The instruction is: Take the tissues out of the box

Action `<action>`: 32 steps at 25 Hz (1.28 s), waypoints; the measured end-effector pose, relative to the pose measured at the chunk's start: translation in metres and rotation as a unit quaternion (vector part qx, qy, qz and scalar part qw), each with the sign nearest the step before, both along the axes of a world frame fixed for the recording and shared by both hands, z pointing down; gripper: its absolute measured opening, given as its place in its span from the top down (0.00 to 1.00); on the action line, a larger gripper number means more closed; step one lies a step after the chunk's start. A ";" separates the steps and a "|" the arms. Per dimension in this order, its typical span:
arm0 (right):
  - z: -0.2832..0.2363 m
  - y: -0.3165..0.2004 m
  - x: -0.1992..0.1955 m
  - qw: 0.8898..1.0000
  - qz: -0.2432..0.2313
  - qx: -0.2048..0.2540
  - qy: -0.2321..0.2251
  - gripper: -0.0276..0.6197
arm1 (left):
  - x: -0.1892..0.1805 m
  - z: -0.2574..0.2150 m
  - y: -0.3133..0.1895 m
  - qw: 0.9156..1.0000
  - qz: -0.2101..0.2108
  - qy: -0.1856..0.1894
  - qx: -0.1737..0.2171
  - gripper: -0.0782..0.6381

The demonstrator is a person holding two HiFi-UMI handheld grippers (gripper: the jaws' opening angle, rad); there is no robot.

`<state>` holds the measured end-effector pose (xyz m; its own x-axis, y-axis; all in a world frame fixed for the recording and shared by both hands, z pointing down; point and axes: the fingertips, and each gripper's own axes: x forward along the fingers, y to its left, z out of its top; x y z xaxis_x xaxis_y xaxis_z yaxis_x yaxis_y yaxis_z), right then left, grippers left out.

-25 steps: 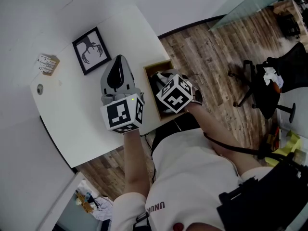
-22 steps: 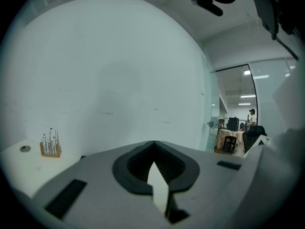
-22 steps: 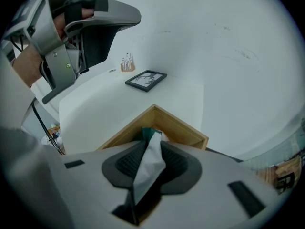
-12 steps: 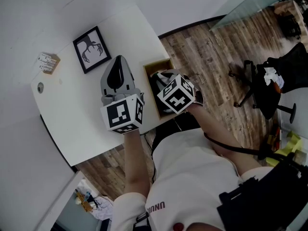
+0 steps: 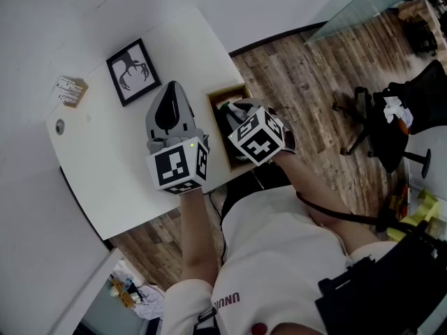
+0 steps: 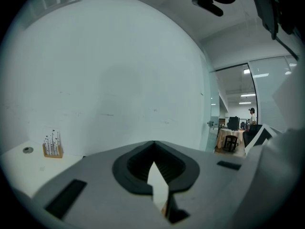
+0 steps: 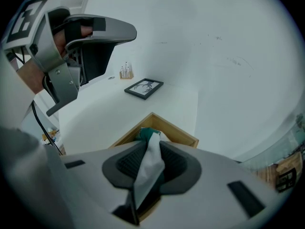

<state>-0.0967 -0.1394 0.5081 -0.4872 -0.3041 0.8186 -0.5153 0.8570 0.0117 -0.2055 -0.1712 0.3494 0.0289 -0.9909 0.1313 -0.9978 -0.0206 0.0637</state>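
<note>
A wooden box [image 5: 225, 100] stands at the white table's right edge. Inside it, the right gripper view shows a green packet [image 7: 144, 133] with a white tissue [image 7: 148, 168] rising from it. My right gripper [image 7: 151, 149] is shut on that tissue just above the box [image 7: 177, 133]. From the head view its marker cube [image 5: 257, 137] covers most of the box. My left gripper [image 5: 172, 96] hovers over the table to the left of the box. It is shut, with only a thin pale slit between its jaws, and it also shows in the right gripper view [image 7: 90, 37].
A black-framed picture [image 5: 133, 72] lies flat on the table [image 5: 105, 159] behind the left gripper. A small wooden stand [image 5: 70, 91] sits near the far left corner. Wood floor and a black office chair [image 5: 391, 117] lie to the right.
</note>
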 end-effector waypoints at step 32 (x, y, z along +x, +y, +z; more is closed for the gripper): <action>-0.032 -0.005 0.000 0.999 0.003 0.034 -0.029 0.82 | 0.005 -0.001 0.006 1.000 -0.003 0.000 0.000 0.87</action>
<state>-0.0969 -0.1444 0.4763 -0.5315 -0.3613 0.7661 -0.5215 0.8523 0.0402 -0.2007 -0.1649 0.3486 0.0231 -0.9912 0.1306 -0.9979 -0.0149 0.0634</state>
